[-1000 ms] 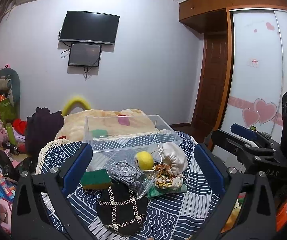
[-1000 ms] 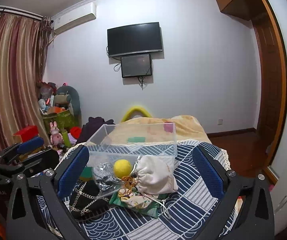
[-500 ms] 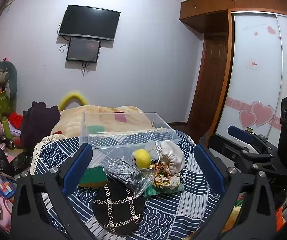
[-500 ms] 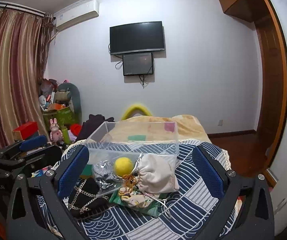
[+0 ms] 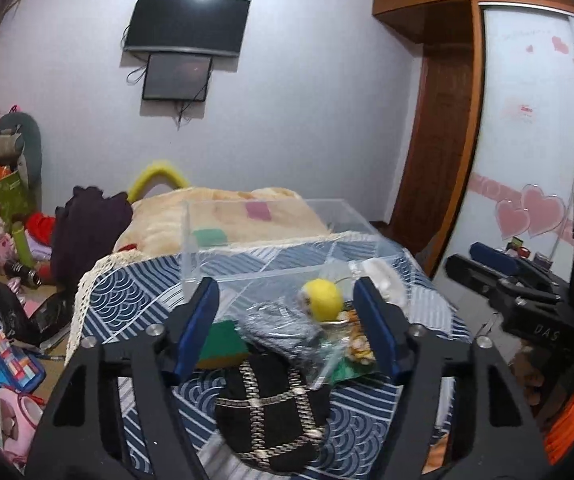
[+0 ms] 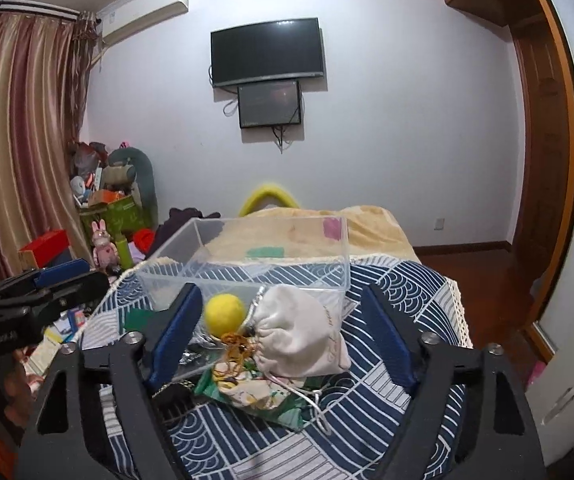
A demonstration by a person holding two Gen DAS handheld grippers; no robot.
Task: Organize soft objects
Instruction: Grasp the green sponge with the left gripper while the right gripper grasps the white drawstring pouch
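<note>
1. Soft objects wait in a heap near the middle of the table (image 6: 415,320): a yellow ball (image 6: 225,314), a white drawstring pouch (image 6: 301,330), a black chain-trimmed bag (image 5: 275,404), a silvery bag (image 5: 283,326) and a green sponge (image 5: 223,340).
2. Behind the heap, toward the table's far edge, the clear box (image 6: 247,264) appears empty; by that showing, sorting has barely begun.
3. Poised above the near edge, the left gripper (image 5: 287,322) frames the silvery bag, jaws apart and holding nothing.
4. Alongside, the right gripper (image 6: 283,324) brackets ball and pouch, jaws likewise spread and unloaded.
</note>
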